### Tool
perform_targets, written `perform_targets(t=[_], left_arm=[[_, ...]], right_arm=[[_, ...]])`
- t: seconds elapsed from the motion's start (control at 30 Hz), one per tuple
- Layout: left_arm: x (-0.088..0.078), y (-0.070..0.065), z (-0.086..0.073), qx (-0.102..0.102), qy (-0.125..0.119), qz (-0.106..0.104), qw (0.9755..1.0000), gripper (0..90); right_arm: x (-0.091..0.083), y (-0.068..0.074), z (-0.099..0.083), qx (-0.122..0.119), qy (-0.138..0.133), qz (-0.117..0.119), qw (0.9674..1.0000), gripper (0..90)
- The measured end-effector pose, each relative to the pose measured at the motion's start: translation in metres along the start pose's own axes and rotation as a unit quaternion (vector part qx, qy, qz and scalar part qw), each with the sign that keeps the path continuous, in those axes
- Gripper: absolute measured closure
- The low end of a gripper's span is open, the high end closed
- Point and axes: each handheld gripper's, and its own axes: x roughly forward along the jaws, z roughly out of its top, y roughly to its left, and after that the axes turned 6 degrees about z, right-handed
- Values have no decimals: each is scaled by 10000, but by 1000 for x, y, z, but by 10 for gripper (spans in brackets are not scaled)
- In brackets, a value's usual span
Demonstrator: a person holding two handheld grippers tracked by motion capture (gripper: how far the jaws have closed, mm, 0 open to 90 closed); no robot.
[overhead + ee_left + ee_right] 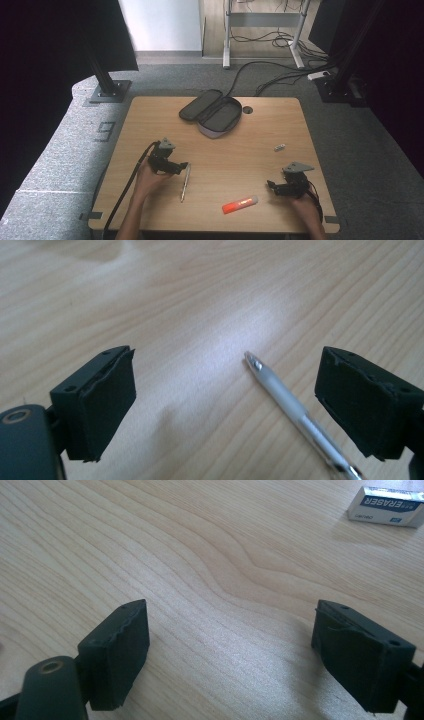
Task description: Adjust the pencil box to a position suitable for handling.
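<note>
Pen [295, 412] lay flat on the table [250, 150], near the person's edge, and it sat between the two black jaws of the left hand-held gripper [181, 167]. Those jaws stood wide apart, so that hand-held gripper held nothing yet. In the left gripper view the pen was closer to the jaw on the right side of the picture, with its silver tip pointing away — not touching either jaw as far as I could tell.

I think the step in hand was lining up to pick up the pen. The next move would need the jaws to come down around the thin barrel and then squeeze gently, so the pen did not roll off or slip out.

An orange and white marker [240, 204] lay near the front edge too, between the two hands. The right hand-held gripper [271, 185] waited just beside it, jaws also wide apart and gripping nothing.

A little farther off sat a small white eraser [389, 505]. Farthest away — at the back of the table — a grey pencil case [212, 114] lay open, likely where the things should go.
</note>
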Motion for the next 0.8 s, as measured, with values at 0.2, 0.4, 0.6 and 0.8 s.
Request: perform_targets(t=[0.2,0.4,0.6,0.8], left_arm=[[5,2,11,-58,-25,-52,10000,123],[12,-2,24,114,67,-14,9999,138],[17,-5,36,241,123,-86,9996,150],[24,-8,47,302,107,-138,9994,216]], right_arm=[[0,0,0,1,0,-1,10000,153],[0,0,0,0,-1,0,10000,153],[0,0,0,2,0,0,10000,153],[0,0,0,1,1,-1,10000,152]])
